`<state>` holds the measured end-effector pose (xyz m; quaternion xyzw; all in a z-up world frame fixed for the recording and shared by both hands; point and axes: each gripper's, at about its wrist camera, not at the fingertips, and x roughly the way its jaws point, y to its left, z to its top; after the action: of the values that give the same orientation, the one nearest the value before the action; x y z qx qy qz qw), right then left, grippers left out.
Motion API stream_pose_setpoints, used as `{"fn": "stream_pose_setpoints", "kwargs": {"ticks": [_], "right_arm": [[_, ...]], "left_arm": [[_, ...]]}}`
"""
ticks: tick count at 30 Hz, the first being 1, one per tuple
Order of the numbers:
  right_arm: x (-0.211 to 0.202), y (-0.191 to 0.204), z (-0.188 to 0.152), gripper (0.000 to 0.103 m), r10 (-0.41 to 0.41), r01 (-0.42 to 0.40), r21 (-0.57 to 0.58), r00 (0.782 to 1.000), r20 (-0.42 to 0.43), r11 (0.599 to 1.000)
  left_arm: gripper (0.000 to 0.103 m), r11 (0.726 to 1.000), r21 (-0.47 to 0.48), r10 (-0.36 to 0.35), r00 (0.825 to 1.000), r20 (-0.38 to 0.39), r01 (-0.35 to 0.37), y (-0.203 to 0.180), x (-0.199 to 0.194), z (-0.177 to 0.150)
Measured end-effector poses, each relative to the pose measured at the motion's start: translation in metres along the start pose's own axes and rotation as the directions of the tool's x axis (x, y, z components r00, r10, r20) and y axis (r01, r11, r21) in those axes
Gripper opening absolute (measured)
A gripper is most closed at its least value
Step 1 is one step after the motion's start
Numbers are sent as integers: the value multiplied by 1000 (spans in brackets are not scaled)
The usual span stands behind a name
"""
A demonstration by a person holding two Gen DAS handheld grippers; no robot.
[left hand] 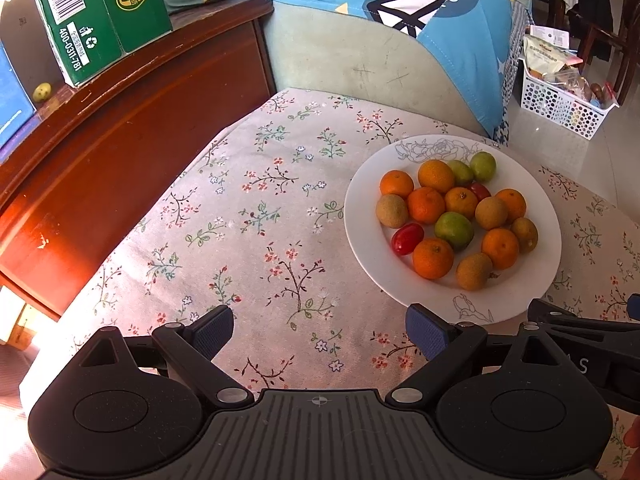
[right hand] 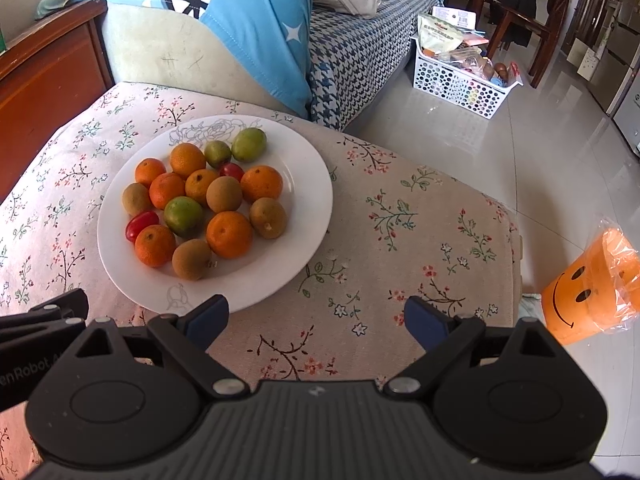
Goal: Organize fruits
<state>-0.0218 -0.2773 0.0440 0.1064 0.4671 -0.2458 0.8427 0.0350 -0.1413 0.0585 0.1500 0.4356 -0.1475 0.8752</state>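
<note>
A white plate [left hand: 368, 216] [right hand: 304, 184] sits on the floral tablecloth and holds several fruits: orange tangerines [left hand: 433, 258] [right hand: 229, 234], brown kiwis [left hand: 392, 211] [right hand: 192, 259], green limes [left hand: 454, 230] [right hand: 183, 216] and red cherry tomatoes [left hand: 407, 239] [right hand: 141, 225]. My left gripper [left hand: 320, 334] hovers open over bare cloth, left of and nearer than the plate. My right gripper [right hand: 316, 322] is open too, just in front of the plate's near rim, its left pad [right hand: 208, 320] close to that rim. Neither gripper holds anything.
The floral table [left hand: 248, 216] [right hand: 400, 240] ends at a dark wooden cabinet [left hand: 120, 152] on the left. A green carton [left hand: 100, 12] stands on the cabinet. Behind are a sofa with a blue cushion [right hand: 248, 12], a white basket [right hand: 460, 80] and an orange smiley bin [right hand: 584, 292] on the floor.
</note>
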Motion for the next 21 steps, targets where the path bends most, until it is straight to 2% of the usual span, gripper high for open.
{"fn": "stream_pose_setpoints", "kwargs": {"ticks": [21], "right_arm": [[4, 15, -1, 94, 5, -5, -25, 1000, 5, 1000]], "left_arm": [[94, 999, -24, 28, 999, -19, -28, 12, 5, -2]]}}
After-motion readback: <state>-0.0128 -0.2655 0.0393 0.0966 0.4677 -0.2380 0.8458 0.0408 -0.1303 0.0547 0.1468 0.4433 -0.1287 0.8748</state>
